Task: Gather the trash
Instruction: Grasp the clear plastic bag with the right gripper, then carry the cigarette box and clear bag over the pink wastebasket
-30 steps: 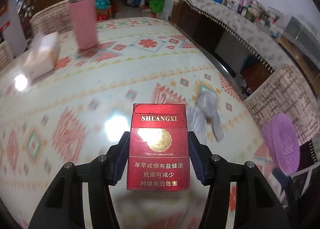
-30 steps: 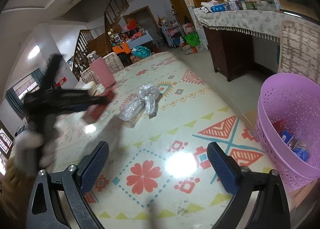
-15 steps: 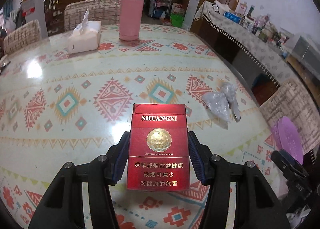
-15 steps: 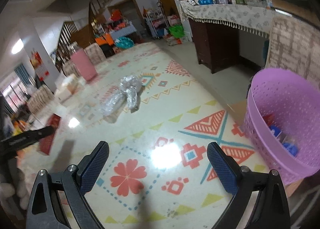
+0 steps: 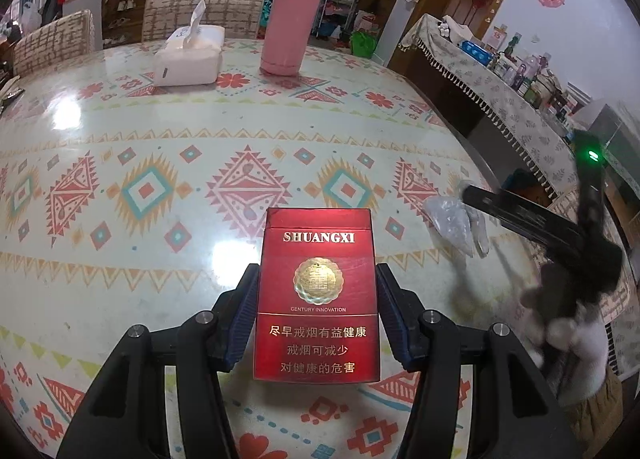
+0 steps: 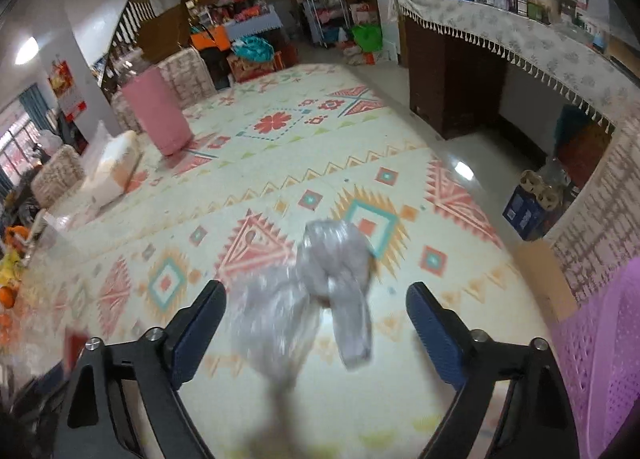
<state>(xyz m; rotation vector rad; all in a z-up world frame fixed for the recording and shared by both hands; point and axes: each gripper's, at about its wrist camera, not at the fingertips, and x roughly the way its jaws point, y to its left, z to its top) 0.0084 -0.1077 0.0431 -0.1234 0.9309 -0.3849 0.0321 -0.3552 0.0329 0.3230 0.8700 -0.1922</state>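
It was a lived-in home: ahead of the tongs stood a dining table (image 5: 168, 139) with padded chairs (image 5: 200, 9), beyond it a wooden staircase (image 6: 160, 19), to the right a cluttered sideboard (image 6: 520, 39).

The left gripper (image 5: 316, 315) fills the bottom of its frame: a matte black plastic frame with two forked arms, each arm cut with a long slot and set with two round silver screws, ending in dark blue ribbed pads (image 5: 244, 319). The right gripper (image 6: 316, 333) is built alike, black with silver screws at lower left and lower right and blue ribbed pads (image 6: 434, 333). At the right edge of the left view the right gripper (image 5: 476, 197) shows blurred, a long black body with a green light near its top, and below it a white glove (image 5: 576, 347) over a tan sleeve (image 5: 596, 407)
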